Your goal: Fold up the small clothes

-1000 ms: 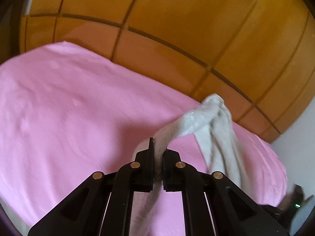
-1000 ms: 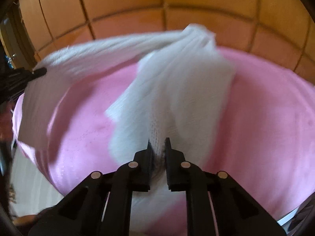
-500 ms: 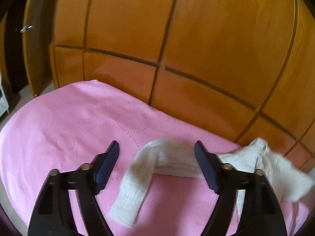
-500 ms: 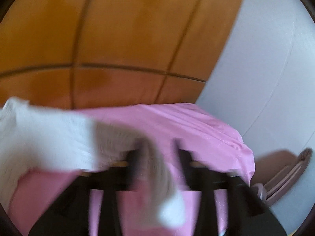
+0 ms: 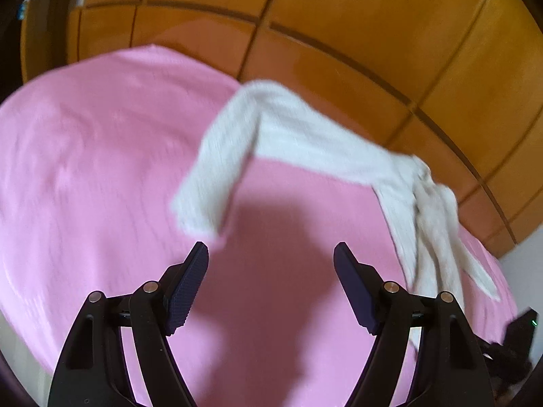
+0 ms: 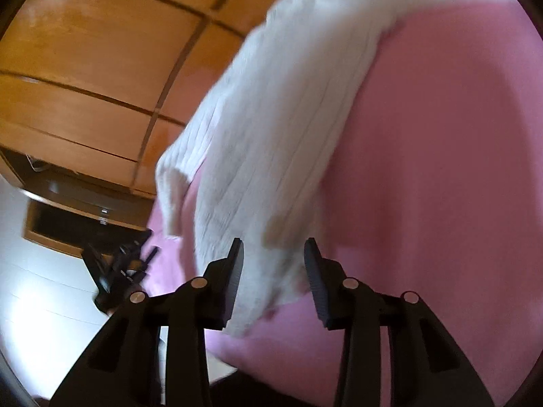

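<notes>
The left claw (image 5: 270, 254) stands wide open over the pink bed sheet (image 5: 85, 169), with nothing between its fingers. Just beyond it, a white knitted garment (image 5: 298, 135) lies on the sheet, one strip bent back toward the claw, the rest trailing off to the right. The right claw (image 6: 273, 251) is part open and closing; the near edge of the garment (image 6: 271, 135) lies between its fingers, though the pads do not press on it. Behind the bed stands a wooden wardrobe (image 5: 373, 17).
</notes>
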Demonstrator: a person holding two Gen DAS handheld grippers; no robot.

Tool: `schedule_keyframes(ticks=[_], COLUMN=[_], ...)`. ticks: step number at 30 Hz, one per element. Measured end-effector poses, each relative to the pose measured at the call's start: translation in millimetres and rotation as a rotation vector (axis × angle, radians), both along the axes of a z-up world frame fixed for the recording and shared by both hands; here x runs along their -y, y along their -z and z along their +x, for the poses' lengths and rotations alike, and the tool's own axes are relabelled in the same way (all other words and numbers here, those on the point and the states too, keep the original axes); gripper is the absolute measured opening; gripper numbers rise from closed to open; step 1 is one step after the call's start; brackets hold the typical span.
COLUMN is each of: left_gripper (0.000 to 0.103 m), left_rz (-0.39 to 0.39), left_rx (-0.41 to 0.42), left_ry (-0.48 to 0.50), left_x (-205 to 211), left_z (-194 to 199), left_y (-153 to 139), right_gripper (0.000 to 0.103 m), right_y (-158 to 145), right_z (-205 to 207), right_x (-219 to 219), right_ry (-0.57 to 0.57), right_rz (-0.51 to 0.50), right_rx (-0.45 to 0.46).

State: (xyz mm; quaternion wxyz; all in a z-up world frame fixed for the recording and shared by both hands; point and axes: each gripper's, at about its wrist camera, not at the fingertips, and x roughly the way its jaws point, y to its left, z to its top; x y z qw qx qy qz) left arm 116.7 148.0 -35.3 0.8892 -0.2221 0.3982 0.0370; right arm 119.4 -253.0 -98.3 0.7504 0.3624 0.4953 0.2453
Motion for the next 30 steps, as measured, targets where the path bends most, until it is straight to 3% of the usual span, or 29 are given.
schedule_keyframes(ticks=[2,6,12,13,14,15,17,19,22,25,30], left_gripper=[0.075,0.075,0.075,0.075,0.075,0.075,0.075,0.066,0.056,0.048,0.047], left_rz=[-0.019,-0.073,-0.129,-0.137,-0.15,-0.155,-0.148,-0.155,-0.247,-0.316,-0.388], left_rx=[-0.007,-0.013,-0.039,-0.043,-0.047,-0.048,-0.041,-0.037,-0.046,-0.053,-0.077], left_ry=[0.014,0.03,0.062,0.071,0.085,0.097,0.151,0.205,0.278,0.333,0.416], left_x=[6,14,31,35,37,39,47,55,65,85,129], left_z=[-12,-32,-46,-47,-48,-49,-50,-47,-37,-20,9], left_y=[4,11,25,27,28,28,27,27,32,36,39], right_gripper=[0.031,0.032,0.034,0.025,0.006,0.007,0.007,0.007,0.006,0.006,0.006], right_y=[6,-7,-3,-3,-7,-14,-47,-83,-117,-122,-107], right_z=[5,-2,14,15,16,15,6,-4,-12,-7,1], right_x=[-13,-20,-47,-56,-58,-56,-38,-5,51,98,151], right_ry=[0.018,0.057,-0.004,-0.018,-0.014,-0.004,0.024,0.074,0.2,0.318,0.43], right_rz=[0.028,-0.008,0.054,0.015,-0.012,-0.009,-0.004,-0.038,-0.141,-0.25,-0.319], right_rx=[-0.003,0.048,0.019,0.023,0.031,0.049,0.151,0.253,0.337,0.334,0.273])
